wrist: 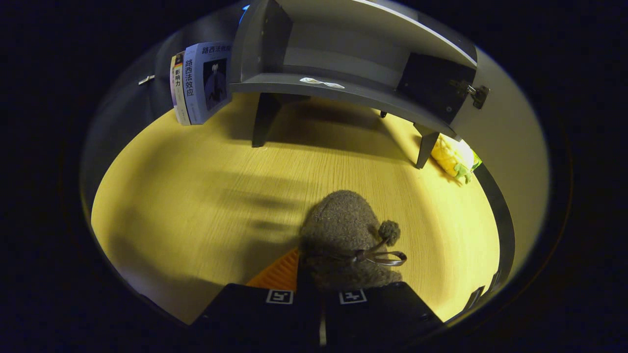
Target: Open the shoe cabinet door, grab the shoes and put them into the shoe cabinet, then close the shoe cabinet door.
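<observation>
While the gripper [321, 279] is held above the yellow wood-grain tabletop [196, 206], a fuzzy grey-brown shoe [343, 235] is seen directly at its fingers. One ribbed finger pad [279, 272] is visible against the left side of the shoe; the opposite finger is hidden behind the shoe's body. The jaws are set narrowly, roughly to the width of the shoe's rear part, but whether both fingers press on the shoe cannot be told. The shoe's toe is directed away from the fingers, toward the cabinet. A pom-pom [389, 231] and a thin ribbon bow [382, 256] are located on the right side of the shoe.

Beyond the shoe, well apart from it, the grey shoe cabinet [314, 83] is positioned on short dark legs on the tabletop. Its door [500, 122] is swung open to the right, and a metal hinge [476, 93] is visible at the door's inner edge. The inner shelf is exposed, and a small white label or scrap [321, 82] is seen lying on its front part.

Two upright books [201, 83] are placed just beside the cabinet's left wall. A yellow plush toy with green parts [454, 157] is located on the tabletop near the cabinet's right front leg, below the open door. Blurred shadows are cast on the tabletop to the left of the shoe
</observation>
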A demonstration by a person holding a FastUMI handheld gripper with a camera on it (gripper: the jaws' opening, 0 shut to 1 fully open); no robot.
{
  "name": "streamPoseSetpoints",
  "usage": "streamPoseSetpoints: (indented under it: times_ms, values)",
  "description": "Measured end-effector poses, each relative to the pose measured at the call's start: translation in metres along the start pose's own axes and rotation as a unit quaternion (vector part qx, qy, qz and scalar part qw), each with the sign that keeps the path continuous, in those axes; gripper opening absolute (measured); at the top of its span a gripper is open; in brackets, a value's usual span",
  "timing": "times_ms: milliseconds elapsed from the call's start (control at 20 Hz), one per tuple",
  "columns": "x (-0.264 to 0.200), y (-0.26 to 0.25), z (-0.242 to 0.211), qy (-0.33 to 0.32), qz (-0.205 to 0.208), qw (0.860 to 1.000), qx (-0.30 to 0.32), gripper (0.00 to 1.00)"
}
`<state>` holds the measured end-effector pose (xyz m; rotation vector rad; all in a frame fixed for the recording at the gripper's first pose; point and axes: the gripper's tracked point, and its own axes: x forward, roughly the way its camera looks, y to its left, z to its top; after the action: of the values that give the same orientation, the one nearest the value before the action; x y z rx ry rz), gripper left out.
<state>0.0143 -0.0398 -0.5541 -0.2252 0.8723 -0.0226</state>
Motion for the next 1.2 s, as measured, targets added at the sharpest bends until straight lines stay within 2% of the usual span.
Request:
streamPoseSetpoints:
  times_ms: [100, 150, 200, 550, 750, 1000, 1200]
  values:
    - [0.001, 0.006, -0.002, 0.005, 0.021, 1.000, 0.009, 0.19]
    - [-0.010, 0.002, 0.005, -0.001, 0.016, 1.000, 0.014, 0.12]
    - [0.001, -0.002, 0.001, 0.000, 0.016, 1.000, 0.016, 0.05]
    - [-0.028, -0.006, 0.014, -0.018, 0.022, 0.999, 0.021, 0.05]
    - [-0.074, -0.029, 0.056, -0.041, 0.024, 0.998, 0.048, 0.05]
    - [-0.142, -0.070, 0.129, -0.089, 0.006, 0.994, 0.066, 0.05]
    - [-0.185, -0.088, 0.189, -0.124, 0.021, 0.989, 0.078, 0.05]
